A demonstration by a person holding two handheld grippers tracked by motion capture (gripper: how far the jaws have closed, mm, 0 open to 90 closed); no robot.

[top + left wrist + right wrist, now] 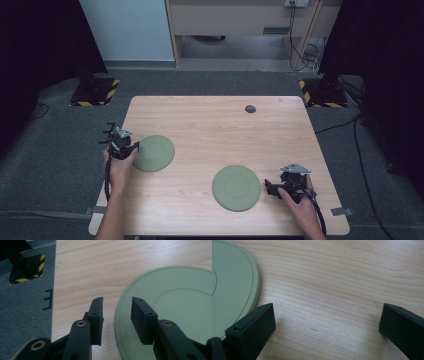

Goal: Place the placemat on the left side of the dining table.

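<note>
Resting flat on the desk (pixel 210 125), both green plates (pixel 154 153) (pixel 236 188) lay ungrasped; left tongs (pixel 117 315) straddled one rim, apart; right tongs (pixel 324 322) gaped beside the other; lifting apparently remained.

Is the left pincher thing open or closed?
Open. The left gripper has a clear gap between its jaws, straddling the rim of the green plate.

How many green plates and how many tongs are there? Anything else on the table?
Green plates: 2, the left plate and the right plate
Tongs: 2, the left tongs and the right tongs
Small dark disc: 1
Total: 5
</note>
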